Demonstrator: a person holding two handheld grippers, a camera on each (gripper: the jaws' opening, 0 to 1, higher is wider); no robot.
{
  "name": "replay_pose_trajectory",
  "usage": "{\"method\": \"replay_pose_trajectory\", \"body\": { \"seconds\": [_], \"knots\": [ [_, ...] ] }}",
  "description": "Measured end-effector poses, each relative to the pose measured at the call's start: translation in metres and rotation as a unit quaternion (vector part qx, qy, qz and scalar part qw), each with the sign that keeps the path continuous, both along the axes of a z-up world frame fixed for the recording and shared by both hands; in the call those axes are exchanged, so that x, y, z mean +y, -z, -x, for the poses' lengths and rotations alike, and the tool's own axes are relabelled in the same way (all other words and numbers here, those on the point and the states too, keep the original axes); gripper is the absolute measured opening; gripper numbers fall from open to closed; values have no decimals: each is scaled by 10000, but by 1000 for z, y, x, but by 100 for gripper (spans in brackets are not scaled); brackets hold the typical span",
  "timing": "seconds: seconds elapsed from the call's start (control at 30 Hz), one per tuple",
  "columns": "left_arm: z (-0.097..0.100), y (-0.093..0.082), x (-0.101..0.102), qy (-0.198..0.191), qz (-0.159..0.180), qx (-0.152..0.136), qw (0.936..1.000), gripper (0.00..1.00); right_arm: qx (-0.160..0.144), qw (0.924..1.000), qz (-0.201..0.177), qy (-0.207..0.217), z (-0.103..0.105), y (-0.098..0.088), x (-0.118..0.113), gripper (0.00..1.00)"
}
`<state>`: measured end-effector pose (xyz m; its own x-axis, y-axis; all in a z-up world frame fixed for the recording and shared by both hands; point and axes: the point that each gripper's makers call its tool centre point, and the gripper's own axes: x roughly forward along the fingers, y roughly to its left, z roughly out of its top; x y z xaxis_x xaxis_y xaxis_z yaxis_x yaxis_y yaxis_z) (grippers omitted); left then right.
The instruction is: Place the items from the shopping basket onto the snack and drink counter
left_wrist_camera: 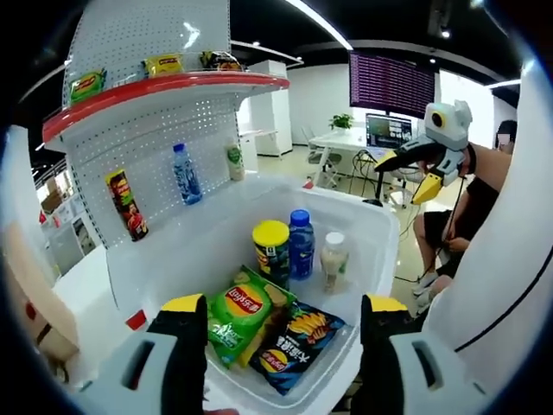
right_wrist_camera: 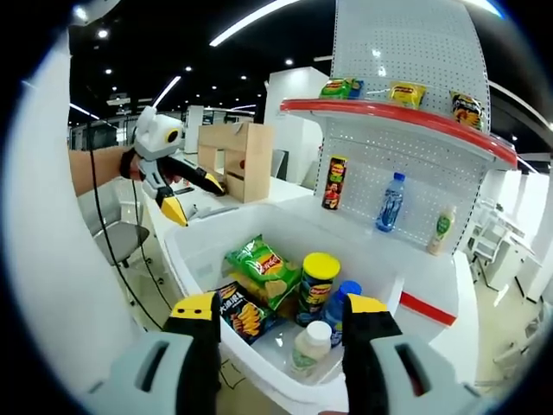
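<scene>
Bright, even indoor light from long ceiling strip lights (left_wrist_camera: 318, 22), soft shadows, mild glare on white plastic, sharp centres, and strong fisheye bending with slight blur toward both views' edges.

Both views close above white basket (left_wrist_camera: 346, 207) (right_wrist_camera: 207, 238), opposite sides (shelf (left_wrist_camera: 164, 91) (right_wrist_camera: 397, 117) shared).

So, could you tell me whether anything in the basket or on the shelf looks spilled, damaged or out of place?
Nothing stands out. In the white basket the two chip bags lie flat and look intact, while the yellow-lidded can and both bottles stand upright. The shelf items look tidy.
</scene>
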<state>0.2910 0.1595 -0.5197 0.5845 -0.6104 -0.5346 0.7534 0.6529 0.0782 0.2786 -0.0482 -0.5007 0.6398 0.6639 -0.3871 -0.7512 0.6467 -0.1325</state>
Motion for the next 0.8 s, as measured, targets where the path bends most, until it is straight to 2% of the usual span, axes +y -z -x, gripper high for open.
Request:
{"method": "replay_pose_trajectory", "body": {
  "seconds": [0.27, 0.43, 0.57, 0.63, 0.73, 0.8],
  "knots": [
    [-9, 16, 3, 449, -860, 51, 9953, 67, -3, 10000, 48, -63, 3, -1, 2, 57],
    [-20, 21, 0, 569, -1063, 14, 9927, 68, 3, 9999, 89, -54, 5, 1, 0, 57],
    [-29, 26, -2, 775, -1380, 71, 9874, 68, 26, 9999, 134, -51, 9, 3, -2, 57],
    [-33, 27, -2, 818, -1458, 83, 9859, 68, 14, 10000, 28, -72, 11, 0, -1, 58],
    [-41, 35, 10, 841, -1828, 164, 9794, 68, -9, 9999, 37, -134, 15, -1, 2, 58],
    [-44, 38, 11, 917, -1921, 180, 9769, 68, -16, 9999, 54, -145, 16, -1, 2, 58]
  ]
}}
